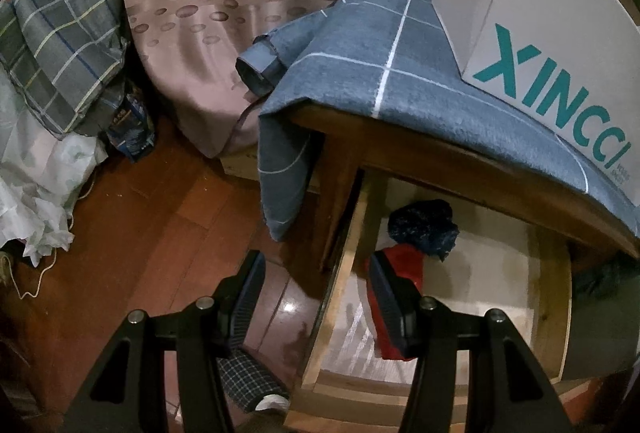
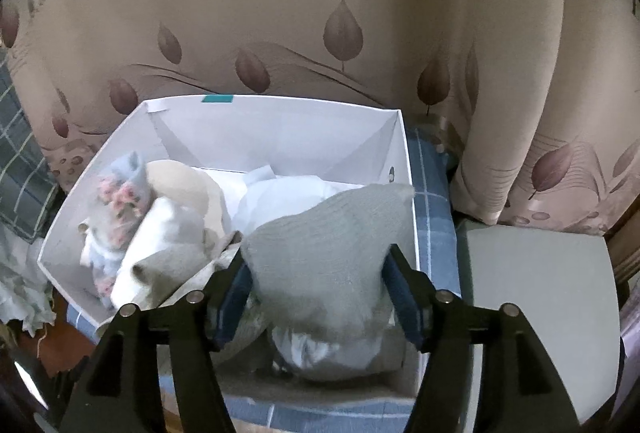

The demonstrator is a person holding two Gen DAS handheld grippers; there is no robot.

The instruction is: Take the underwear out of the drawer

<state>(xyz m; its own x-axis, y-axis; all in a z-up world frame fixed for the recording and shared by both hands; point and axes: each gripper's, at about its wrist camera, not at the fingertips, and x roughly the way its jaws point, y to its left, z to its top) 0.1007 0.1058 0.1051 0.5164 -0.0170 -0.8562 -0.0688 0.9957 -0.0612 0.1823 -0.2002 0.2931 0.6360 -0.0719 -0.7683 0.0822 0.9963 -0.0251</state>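
Note:
In the left wrist view the wooden drawer [image 1: 550, 297] stands pulled open under the bedside table. A dark blue garment [image 1: 424, 227] and a red one [image 1: 404, 273] lie inside it. My left gripper [image 1: 316, 297] is open above the drawer's left wall, its right finger beside the red garment. In the right wrist view my right gripper [image 2: 318, 289] is open over the white box [image 2: 280, 129], with a grey garment [image 2: 332, 249] lying between the fingers. Whether the pads touch it is unclear. More pale garments [image 2: 160, 233] fill the box.
A blue checked cloth [image 1: 372, 73] covers the table top under the white XINCCI box [image 1: 552, 45]. A leaf-patterned curtain [image 2: 320, 13] hangs behind. Plaid bedding [image 1: 60, 33] and a white bag [image 1: 36, 193] sit left on the wooden floor [image 1: 160, 213]. A grey stool [image 2: 536, 297] stands right of the box.

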